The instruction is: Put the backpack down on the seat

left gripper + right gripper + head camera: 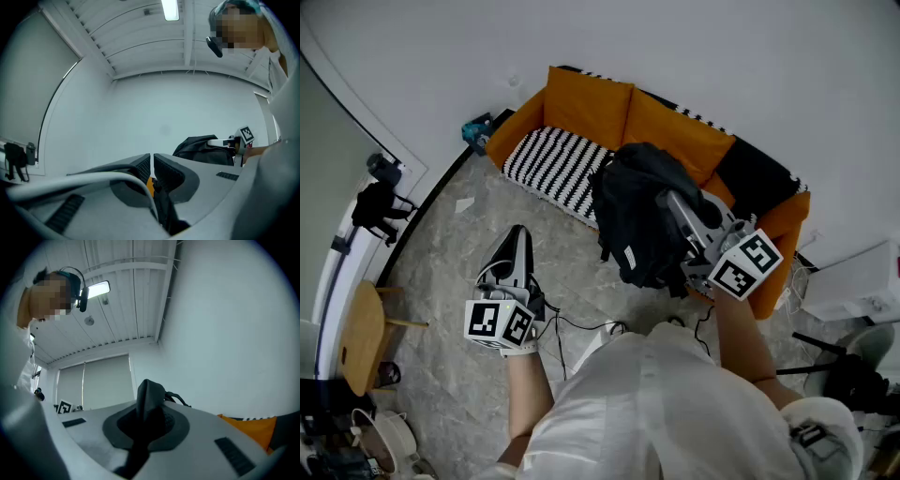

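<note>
Marbled grey floor [441,281], orange sofa [591,108] with striped seat [553,164] at the far side. Your right tongs [147,413] clench the soft black backpack [637,216]; your left tongs [152,166] are clenched, empty.

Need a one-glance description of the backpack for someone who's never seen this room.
Find the orange sofa against the white wall, with its black-and-white striped seat. In front of the sofa's middle hangs the backpack, one of its straps clamped in the right gripper. It is the one crumpled, all-black bundle with dangling straps, unlike the flat cushions behind it.
</note>
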The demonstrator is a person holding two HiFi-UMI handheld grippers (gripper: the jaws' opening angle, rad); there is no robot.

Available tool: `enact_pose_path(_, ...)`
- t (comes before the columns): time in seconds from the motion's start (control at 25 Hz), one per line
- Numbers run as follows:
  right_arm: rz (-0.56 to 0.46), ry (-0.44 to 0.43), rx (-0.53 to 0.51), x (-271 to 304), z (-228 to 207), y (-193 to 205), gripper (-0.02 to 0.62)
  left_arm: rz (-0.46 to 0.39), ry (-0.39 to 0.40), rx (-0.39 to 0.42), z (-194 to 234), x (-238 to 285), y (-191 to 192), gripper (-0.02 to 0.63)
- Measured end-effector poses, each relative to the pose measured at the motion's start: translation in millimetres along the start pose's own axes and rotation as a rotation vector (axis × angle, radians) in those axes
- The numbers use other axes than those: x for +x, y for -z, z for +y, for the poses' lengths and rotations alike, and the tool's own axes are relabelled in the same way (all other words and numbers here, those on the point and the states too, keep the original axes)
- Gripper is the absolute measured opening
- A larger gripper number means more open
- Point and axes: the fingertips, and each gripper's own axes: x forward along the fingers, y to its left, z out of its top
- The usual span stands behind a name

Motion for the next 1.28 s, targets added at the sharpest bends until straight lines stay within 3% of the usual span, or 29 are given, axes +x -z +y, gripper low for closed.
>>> enact_pose_path(0.64,-0.006,0.028,0.004,-0.4,0.0,-2.2,0.02,-0.003,0.045,-0.002,1.1,1.4,-3.7,0.043)
enact_pose_path(0.88,0.015,-0.019,0.004,3.7,2.5,1.1,0.021,0.003,0.068,0.013,-2.9,9.1,-5.0,0.043)
enact_pose_path(1.12,0.065,-0.111,-0.032,-11.7,-6.5,3.9,0.021,0.057,0.159,0.039,-47.3,38.8,16.8,0.046)
enact_pose_path(1.2,0.069,-0.134,-0.024,-9.5,-4.9,5.9,0.021,0.09,0.209,0.039,-56.9,48.7,28.0,0.087)
enact_pose_path(1.28,0.071,-0.151,-0.006,4.4,-0.2,10.4,0.021,0.131,0.261,0.048,-57.2,58.7,38.6,0.203)
